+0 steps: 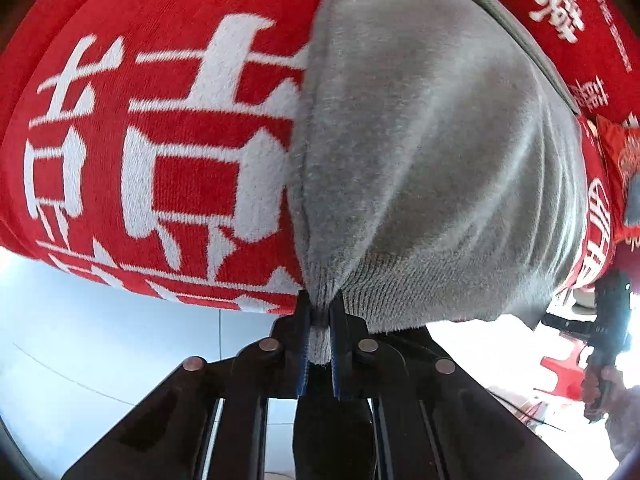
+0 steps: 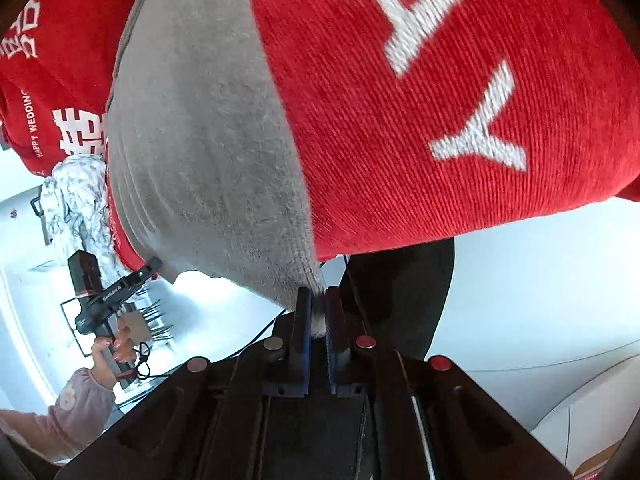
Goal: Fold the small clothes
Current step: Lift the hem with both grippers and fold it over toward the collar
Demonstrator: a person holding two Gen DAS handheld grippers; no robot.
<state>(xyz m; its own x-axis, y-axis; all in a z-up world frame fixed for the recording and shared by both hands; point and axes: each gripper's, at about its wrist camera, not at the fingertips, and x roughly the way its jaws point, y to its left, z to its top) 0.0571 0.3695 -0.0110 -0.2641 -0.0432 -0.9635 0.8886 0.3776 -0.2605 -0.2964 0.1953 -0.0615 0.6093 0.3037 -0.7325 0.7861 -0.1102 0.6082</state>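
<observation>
A small grey fleece garment [image 1: 420, 140] lies spread on a red cloth [image 1: 160, 140] printed with large white characters. My left gripper [image 1: 320, 300] is shut on the garment's ribbed hem, and a fold of grey knit is bunched between the blue pads. In the right wrist view the same grey garment [image 2: 192, 140] runs down to my right gripper [image 2: 318, 294], which is shut on its near corner over the red cloth [image 2: 420, 120]. Each gripper also shows in the other's view: the right one [image 1: 608, 320] at the far right, the left one [image 2: 108, 292] at the left, held in a hand.
A crumpled grey-and-white patterned garment [image 2: 76, 200] lies at the far edge of the red cloth. A person's pink sleeve [image 2: 80, 400] is at lower left. A dark trouser leg [image 2: 400, 280] stands below the cloth's edge. A red stool [image 1: 564, 368] sits on the pale floor.
</observation>
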